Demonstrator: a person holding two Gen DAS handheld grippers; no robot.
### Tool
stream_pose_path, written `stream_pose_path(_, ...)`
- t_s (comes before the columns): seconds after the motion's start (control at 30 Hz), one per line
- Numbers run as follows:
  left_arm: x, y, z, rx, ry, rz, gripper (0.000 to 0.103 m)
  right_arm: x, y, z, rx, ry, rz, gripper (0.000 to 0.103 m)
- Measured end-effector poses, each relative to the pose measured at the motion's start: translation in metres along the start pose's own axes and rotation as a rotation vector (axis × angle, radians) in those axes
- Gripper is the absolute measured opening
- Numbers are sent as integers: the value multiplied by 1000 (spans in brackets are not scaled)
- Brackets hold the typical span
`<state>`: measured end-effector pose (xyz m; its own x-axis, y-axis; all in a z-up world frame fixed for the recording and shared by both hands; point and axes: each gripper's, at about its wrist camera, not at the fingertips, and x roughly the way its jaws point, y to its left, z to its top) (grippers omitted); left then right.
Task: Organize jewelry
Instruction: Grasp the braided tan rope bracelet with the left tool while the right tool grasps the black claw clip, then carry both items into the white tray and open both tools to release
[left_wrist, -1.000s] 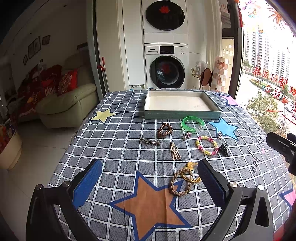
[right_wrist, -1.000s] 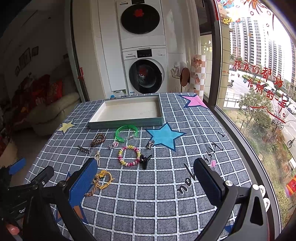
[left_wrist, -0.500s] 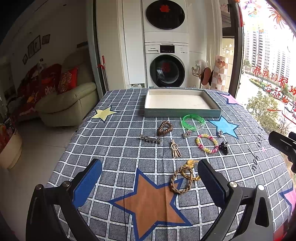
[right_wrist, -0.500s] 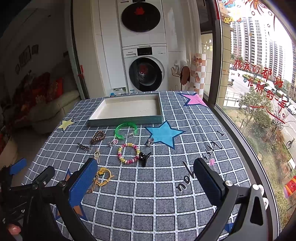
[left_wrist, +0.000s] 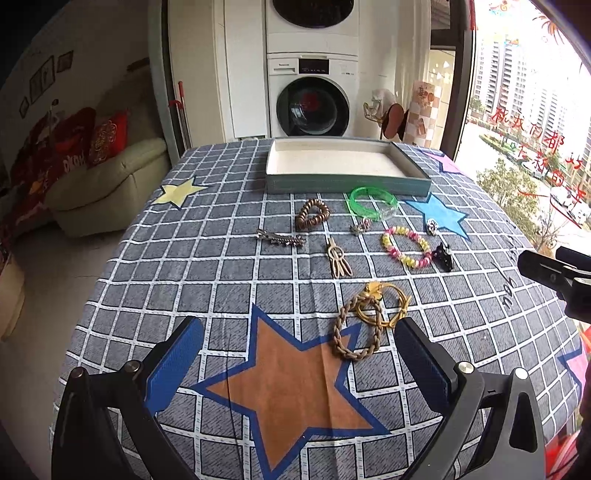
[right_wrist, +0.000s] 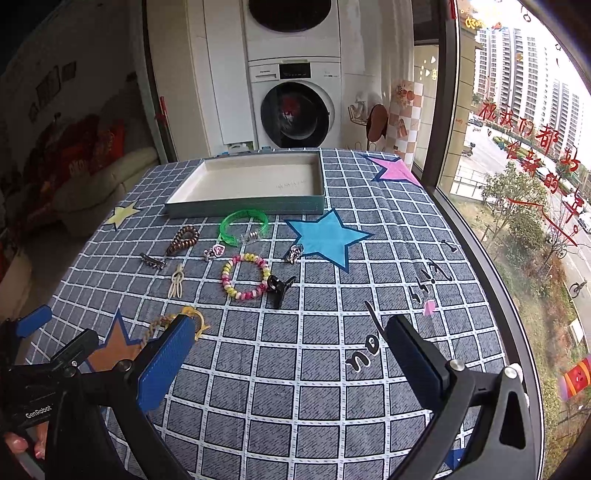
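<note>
Grippers poised, jaws wide and empty: your left gripper nears the braided tan cord bracelet; close on it, then carry it to the shallow teal-sided tray

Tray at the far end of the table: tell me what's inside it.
The tray shows a bare pale floor in both views, no jewelry in it. Its near wall hides a thin strip of floor just behind it.

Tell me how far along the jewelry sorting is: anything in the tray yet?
Nothing is done: the tray holds nothing. Nothing is in hand either: left gripper and right gripper hang open. All pieces remain on the tablecloth, including the green bangle, beaded bracelet and braided cord.
</note>
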<state>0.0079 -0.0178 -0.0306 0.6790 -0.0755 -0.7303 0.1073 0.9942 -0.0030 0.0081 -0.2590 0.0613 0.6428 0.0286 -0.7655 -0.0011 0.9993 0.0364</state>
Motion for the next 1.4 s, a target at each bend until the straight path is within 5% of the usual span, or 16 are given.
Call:
stream_pose_path(0.23,46,-16,-3,79,84,-33,103,72,-6,2,-36,174,-5,103)
stream_pose_path(0.47,74,-31,-1,133,136,-58,97,124,-2,5,-42,259,4,98)
stream_pose_path(0.67,79,-39,-1,155,131,-116,67,140,6,13,-79,243,-7,81)
stream_pose_path(0.77,78,-38,0,155,123,-133,36,139,10,18,-95,230,4,59)
stream_pose_path(0.83,78,-36,1,150,123,-137,19,138,12,20,-101,221,12,32)
stream_pose_path(0.9,78,-30,2,115,134,-166,19,137,11,20,-98,217,27,22)
stream_pose_path(1.13,63,-10,22,27,110,-224,19,116,-8,32,-5,185,129,22)
stream_pose_path(1.4,57,11,86,-52,43,-238,19,94,-14,85,3,114,191,22)
